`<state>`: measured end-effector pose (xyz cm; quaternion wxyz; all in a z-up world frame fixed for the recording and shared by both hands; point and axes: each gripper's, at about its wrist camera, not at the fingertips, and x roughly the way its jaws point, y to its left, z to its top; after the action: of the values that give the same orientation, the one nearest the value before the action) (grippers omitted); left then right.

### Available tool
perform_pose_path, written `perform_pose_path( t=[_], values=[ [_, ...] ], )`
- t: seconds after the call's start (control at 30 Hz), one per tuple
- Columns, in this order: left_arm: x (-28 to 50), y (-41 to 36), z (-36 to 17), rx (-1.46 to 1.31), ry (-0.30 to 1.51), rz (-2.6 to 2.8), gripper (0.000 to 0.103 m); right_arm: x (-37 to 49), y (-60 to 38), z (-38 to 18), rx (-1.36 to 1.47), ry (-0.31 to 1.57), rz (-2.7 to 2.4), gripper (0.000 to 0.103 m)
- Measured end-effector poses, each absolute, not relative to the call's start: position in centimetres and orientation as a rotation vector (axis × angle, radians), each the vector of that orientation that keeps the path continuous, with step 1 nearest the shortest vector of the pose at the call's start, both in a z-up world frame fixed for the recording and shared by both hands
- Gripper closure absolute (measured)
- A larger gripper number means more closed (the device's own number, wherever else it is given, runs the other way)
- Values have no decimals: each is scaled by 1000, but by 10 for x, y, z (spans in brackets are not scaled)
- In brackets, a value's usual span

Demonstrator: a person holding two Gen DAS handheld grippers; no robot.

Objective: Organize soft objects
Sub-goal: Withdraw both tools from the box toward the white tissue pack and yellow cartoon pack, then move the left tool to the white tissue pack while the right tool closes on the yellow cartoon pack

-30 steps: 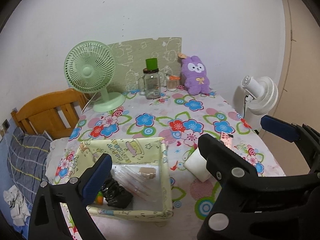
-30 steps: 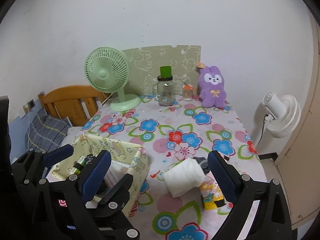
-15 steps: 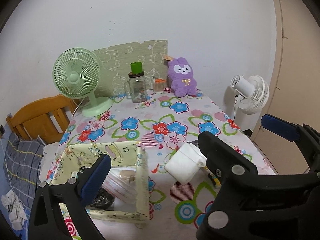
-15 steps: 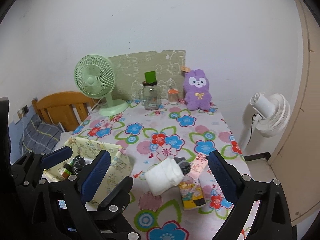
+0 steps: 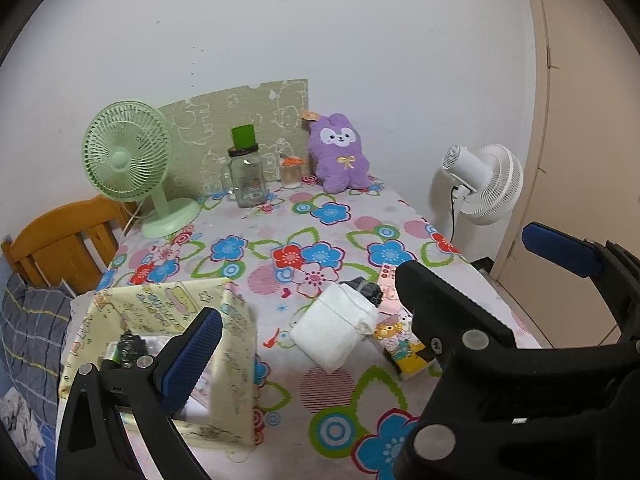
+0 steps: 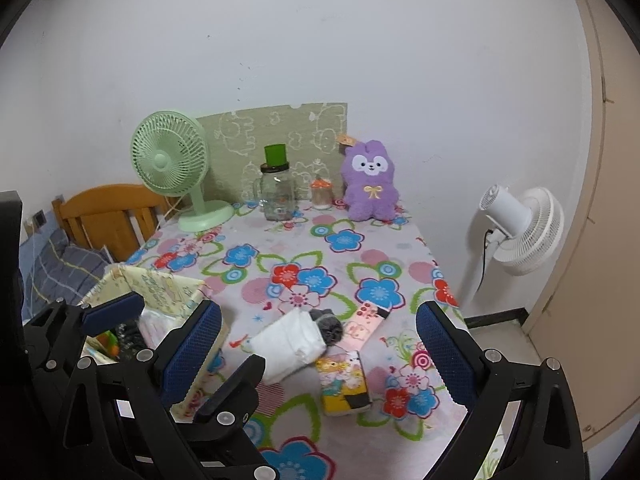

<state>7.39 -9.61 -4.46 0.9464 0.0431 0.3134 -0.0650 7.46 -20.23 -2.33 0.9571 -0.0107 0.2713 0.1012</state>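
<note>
A white folded cloth bundle (image 5: pixel 334 330) lies on the flowered table, also in the right wrist view (image 6: pixel 290 344), with a dark soft item (image 6: pixel 328 322) against it. A purple plush rabbit (image 5: pixel 340 158) sits at the far edge, also in the right wrist view (image 6: pixel 370 184). A pale yellow fabric box (image 5: pixel 160 344) with items inside stands front left, also in the right wrist view (image 6: pixel 160 296). My left gripper (image 5: pixel 368 304) is open and empty above the table. My right gripper (image 6: pixel 320 352) is open and empty, hovering near the bundle.
A green desk fan (image 5: pixel 128 160), a glass jar with a green lid (image 5: pixel 246 178) and a small jar (image 5: pixel 290 170) stand at the back. A yellow cartoon packet (image 6: pixel 344 384) and a pink packet (image 6: pixel 366 326) lie beside the bundle. A white floor fan (image 6: pixel 520 228) stands right; a wooden chair (image 5: pixel 60 240) stands left.
Both views have shifted right and pulled back from the fabric box, bringing the white bundle and packets closer to centre. Both grippers stay open and empty.
</note>
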Motion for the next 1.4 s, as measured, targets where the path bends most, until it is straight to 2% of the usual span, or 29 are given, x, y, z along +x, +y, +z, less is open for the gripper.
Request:
perform_pose_path(
  t=[1.03,1.4],
  values=[
    [115,-116,-132,135,825,-201,3,119,-236,-118,52,737,162,4],
    [128,-119,-148,134,870,-220,3,143,-230,-141,51,815,183,9]
  ],
)
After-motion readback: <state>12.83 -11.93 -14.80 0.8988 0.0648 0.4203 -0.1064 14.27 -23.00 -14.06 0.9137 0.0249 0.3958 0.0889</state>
